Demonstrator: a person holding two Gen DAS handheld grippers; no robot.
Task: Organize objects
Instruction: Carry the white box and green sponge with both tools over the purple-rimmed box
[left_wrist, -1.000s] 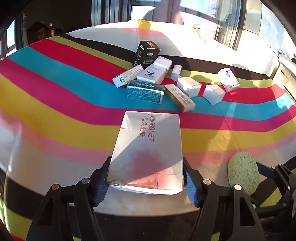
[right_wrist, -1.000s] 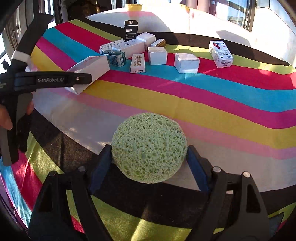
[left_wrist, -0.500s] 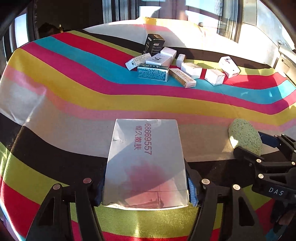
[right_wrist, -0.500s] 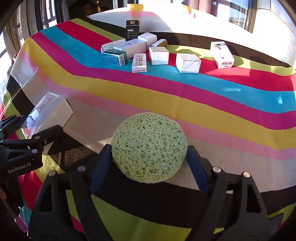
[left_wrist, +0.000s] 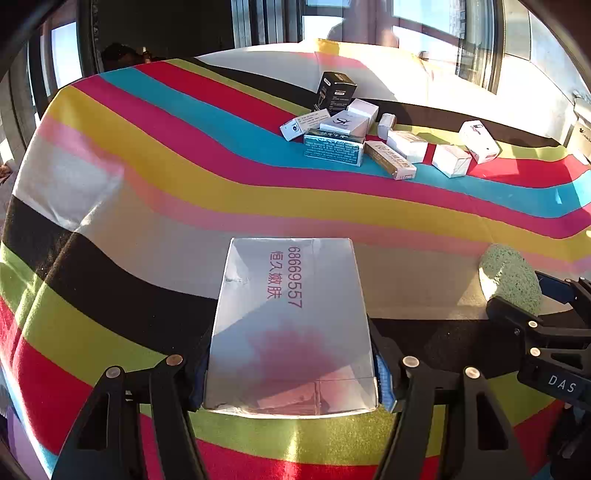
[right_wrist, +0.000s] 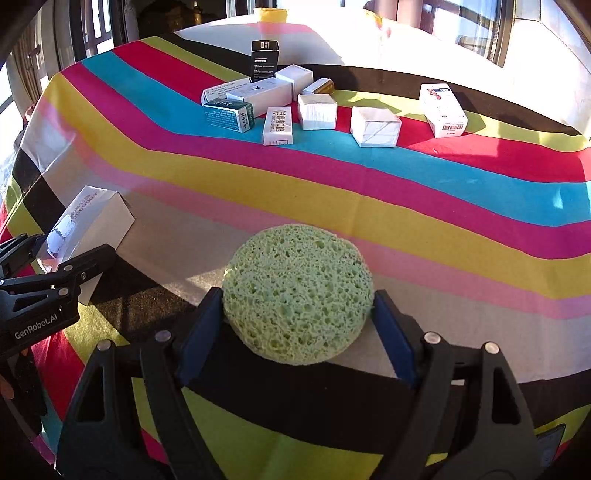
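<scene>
Covering the table, a striped cloth (left_wrist: 147, 206) underlies tools clamped on box (left_wrist: 291, 325) and sponge (right_wrist: 297, 291).

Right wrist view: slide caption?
Right claw grips green sponge over striped cloth; small boxes clustered beyond.

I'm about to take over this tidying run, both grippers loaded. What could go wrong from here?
The left gripper pinches the white box only at its near end; it could pivot or sag. The green sponge in the right gripper is soft and could squirm out. The small boxes sit crowded; a careless placement may knock them.
</scene>
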